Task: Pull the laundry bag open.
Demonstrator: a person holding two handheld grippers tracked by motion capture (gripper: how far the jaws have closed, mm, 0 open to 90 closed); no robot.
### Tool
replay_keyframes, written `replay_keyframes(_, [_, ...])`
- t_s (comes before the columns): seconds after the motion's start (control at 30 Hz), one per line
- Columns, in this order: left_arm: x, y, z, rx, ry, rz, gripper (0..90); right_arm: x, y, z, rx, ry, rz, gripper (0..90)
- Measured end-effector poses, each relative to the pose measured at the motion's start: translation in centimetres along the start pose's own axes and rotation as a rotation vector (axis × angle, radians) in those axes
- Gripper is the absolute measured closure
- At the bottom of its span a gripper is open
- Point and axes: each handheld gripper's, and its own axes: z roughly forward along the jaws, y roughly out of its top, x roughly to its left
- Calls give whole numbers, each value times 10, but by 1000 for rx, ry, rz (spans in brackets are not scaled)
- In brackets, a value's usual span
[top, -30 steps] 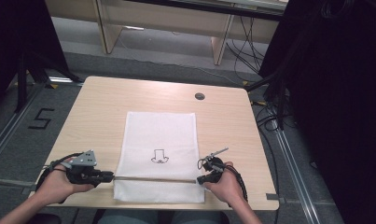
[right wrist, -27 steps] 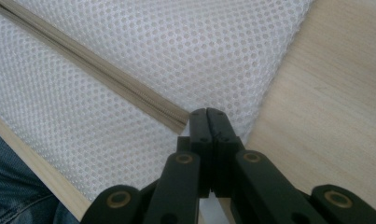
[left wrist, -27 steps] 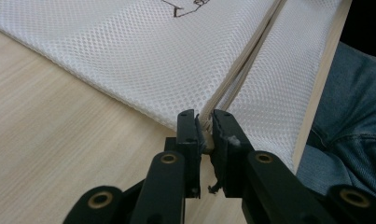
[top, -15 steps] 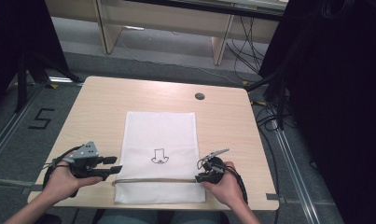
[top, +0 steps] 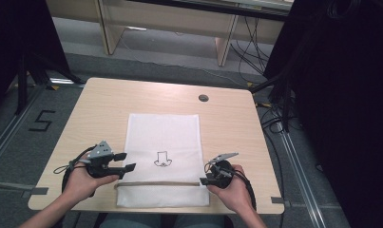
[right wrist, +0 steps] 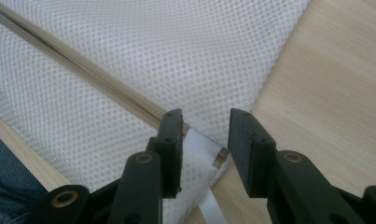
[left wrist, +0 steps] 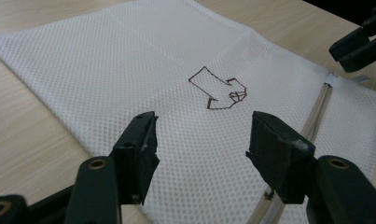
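Observation:
A white mesh bag [top: 163,137] lies flat on the wooden table [top: 103,104], with a drawn arrow mark [top: 161,159] and a zip [top: 156,183] running across near the front edge. My left gripper [top: 125,161] hovers at the bag's left edge; its jaws have just been opening and stand wide apart [left wrist: 202,140] over the mesh [left wrist: 129,60], pressing on nothing. My right gripper [top: 204,179] sits at the zip's right end. Its jaws have also just been opening [right wrist: 205,140]; the zip end and a white tab [right wrist: 199,142] lie under the gap, not pinched.
A round cable hole [top: 203,98] is set in the table's far right part. The table's front edge runs just below the bag. Wooden furniture legs and cables stand on the floor behind. A taped 5 [top: 42,121] marks the floor at left.
Both grippers were shut at the two ends of the zip and have opened. The left hand has drawn back to the left, off the zip; the right hand has stayed in place.

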Motion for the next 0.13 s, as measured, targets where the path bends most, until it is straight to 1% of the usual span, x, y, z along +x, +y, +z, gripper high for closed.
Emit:
replay_keyframes(0.03, [1, -1, 0, -5, 1, -4, 413, 0, 0, 0, 0, 0, 0, 656])
replay_keyframes(0.07, [2, -1, -2, 2, 9, 2, 414, -1, 0, 0, -7, 2, 1, 653])
replay_keyframes(0.1, [4, -1, -3, -7, 17, -1, 415, -2, 0, 0, -23, -5, -5, 652])
replay_keyframes(0.13, [5, 0, -3, -15, 20, -3, 416, -3, 0, -1, -16, -8, 9, 650])
